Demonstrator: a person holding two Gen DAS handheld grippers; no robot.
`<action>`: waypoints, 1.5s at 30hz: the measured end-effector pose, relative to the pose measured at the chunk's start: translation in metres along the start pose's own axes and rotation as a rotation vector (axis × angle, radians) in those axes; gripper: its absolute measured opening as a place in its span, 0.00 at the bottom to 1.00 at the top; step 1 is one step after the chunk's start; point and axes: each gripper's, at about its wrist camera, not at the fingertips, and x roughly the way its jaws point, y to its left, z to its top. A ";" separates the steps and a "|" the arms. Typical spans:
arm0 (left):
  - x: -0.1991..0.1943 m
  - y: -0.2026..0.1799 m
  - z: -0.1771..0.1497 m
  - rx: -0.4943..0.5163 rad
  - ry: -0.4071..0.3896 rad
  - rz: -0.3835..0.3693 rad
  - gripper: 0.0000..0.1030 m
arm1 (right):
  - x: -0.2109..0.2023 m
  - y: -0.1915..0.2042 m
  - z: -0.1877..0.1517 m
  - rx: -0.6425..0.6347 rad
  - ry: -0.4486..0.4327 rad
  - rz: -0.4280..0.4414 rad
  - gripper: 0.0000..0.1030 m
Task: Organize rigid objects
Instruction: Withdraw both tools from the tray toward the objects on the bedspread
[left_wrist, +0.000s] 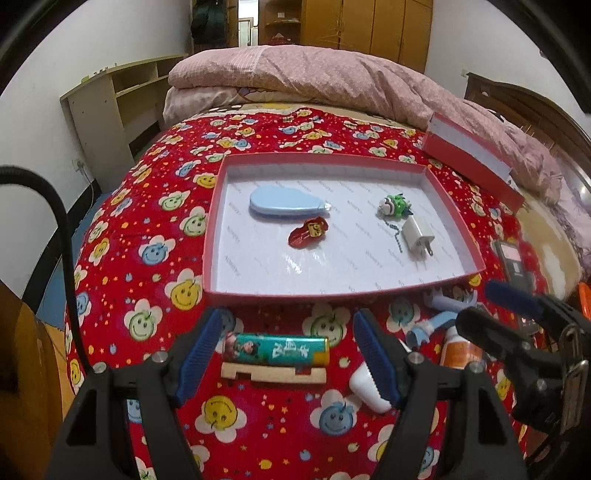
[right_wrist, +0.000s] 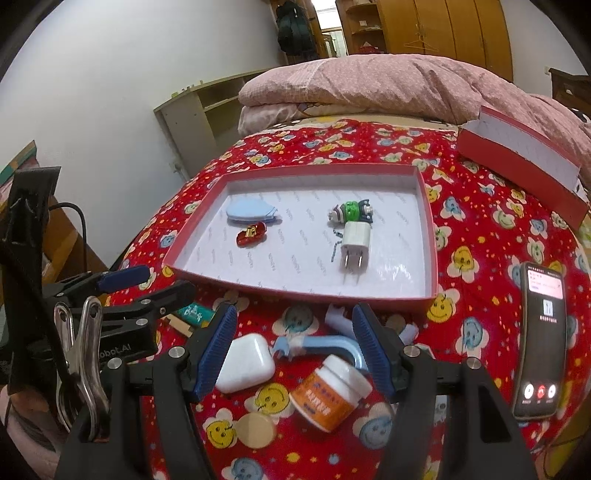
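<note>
The shallow red tray (left_wrist: 436, 286) lies flat on the bed's red smiley-print blanket (left_wrist: 155, 258), and it serves as the collecting place. Inside it already sit a pale blue flat case (left_wrist: 284, 201), a red toy car (left_wrist: 309, 233) just in front of that, a green figure keychain (left_wrist: 393, 206) and a white plug charger (right_wrist: 355, 246) touching the keychain's near side.

What remains to be sorted lies on the blanket just in front of the tray's near wall. The left gripper (left_wrist: 288, 354) hovers over a teal lighter (left_wrist: 277, 349) and a wooden block (left_wrist: 273, 373) lying against it; its jaws stand wide, gripping nothing, with the lighter framed between them, which looks like lining up for a pick. The right gripper (right_wrist: 293, 354) is likewise spread and empty-handed above a white earbud case (right_wrist: 245, 363), a blue-and-white razor (right_wrist: 325, 341) and an orange jar (right_wrist: 327, 393) tipped on its side. A phone (right_wrist: 541, 343) lies to the tray's right, and the tray's lid (right_wrist: 517, 158) rests beyond its far right corner, out of the way.
</note>
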 end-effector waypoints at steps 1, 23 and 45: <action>0.000 0.001 -0.001 -0.002 0.001 -0.001 0.75 | -0.001 0.000 -0.003 0.002 0.001 0.000 0.65; -0.007 0.026 -0.042 -0.044 0.033 0.010 0.75 | -0.009 0.008 -0.040 -0.004 0.042 0.013 0.65; -0.001 0.052 -0.064 -0.088 0.051 0.011 0.75 | -0.020 0.030 -0.078 -0.068 0.091 0.048 0.65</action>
